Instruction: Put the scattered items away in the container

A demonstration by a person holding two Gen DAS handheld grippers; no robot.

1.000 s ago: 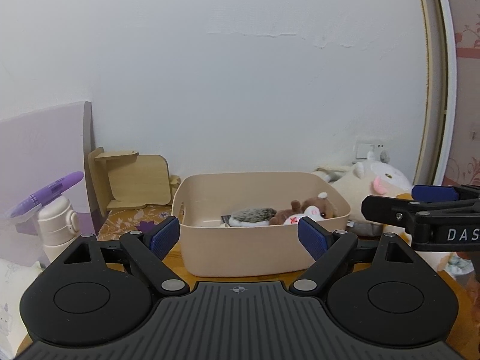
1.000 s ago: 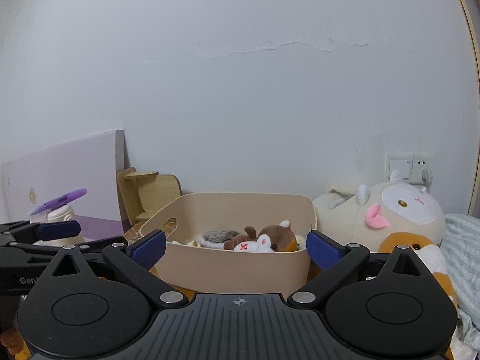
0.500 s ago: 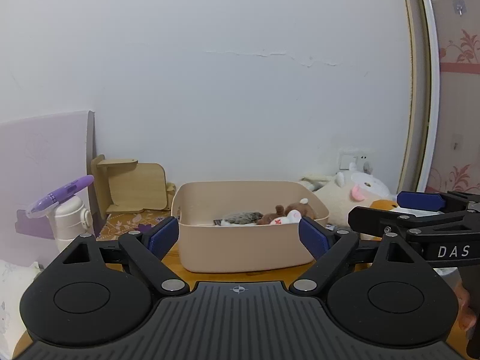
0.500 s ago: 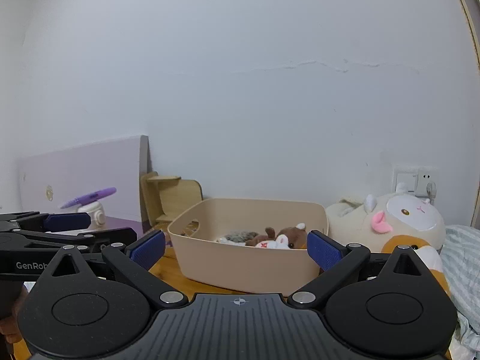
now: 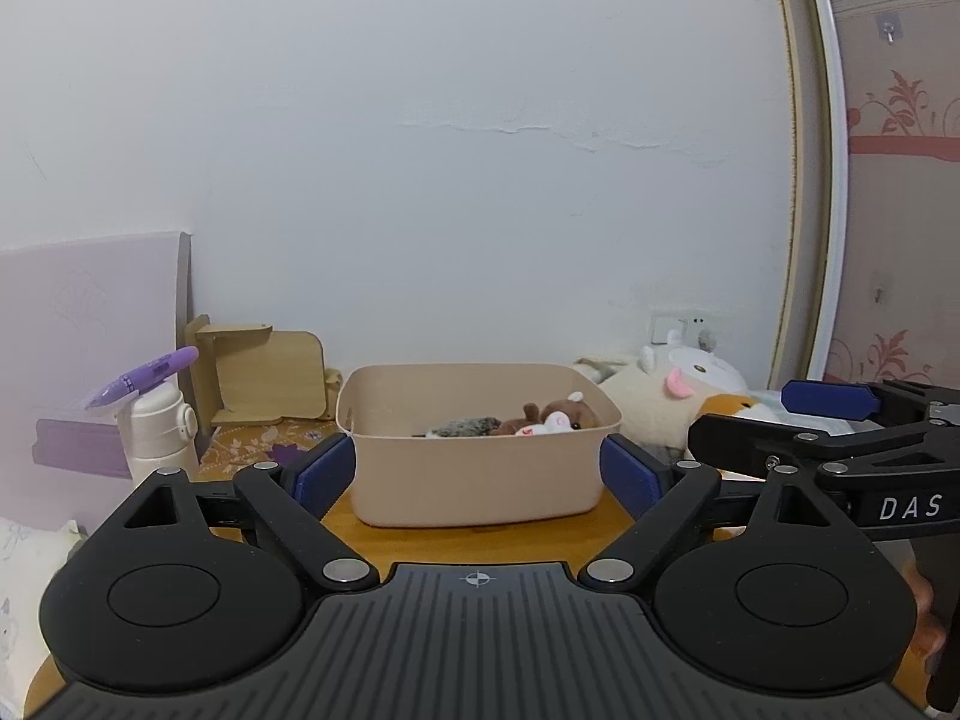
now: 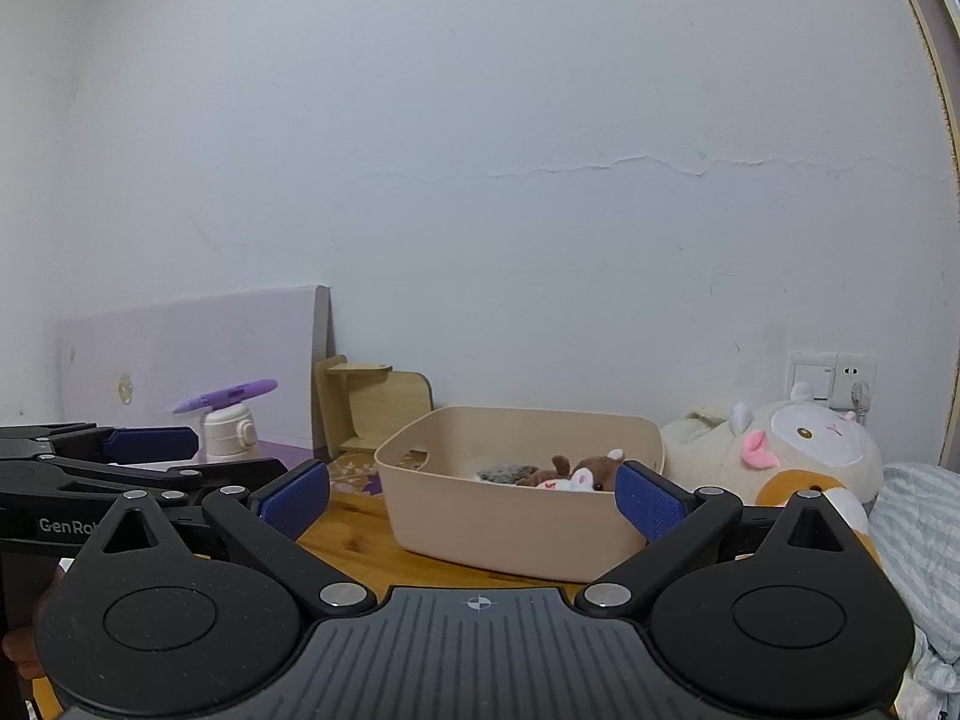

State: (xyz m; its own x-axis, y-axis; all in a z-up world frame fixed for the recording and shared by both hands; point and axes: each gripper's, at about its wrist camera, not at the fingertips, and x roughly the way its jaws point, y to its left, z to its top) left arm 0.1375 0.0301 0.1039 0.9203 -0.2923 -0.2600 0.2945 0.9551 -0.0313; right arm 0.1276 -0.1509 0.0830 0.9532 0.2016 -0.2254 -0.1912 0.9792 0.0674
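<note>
left wrist view showed the beige bin (image 5: 477, 480) straight ahead of the left gripper (image 5: 477, 471), small plush toys (image 5: 552, 417) inside; its long side faced the wide, empty jaws. right gripper (image 6: 474, 495), also wide and empty, sat equally near.

A pale white wall (image 6: 540, 120) bears a cracked paint line and a socket plate (image 6: 831, 375). A lilac board (image 6: 180, 354) leans against it above the wooden desk (image 6: 360, 540).
</note>
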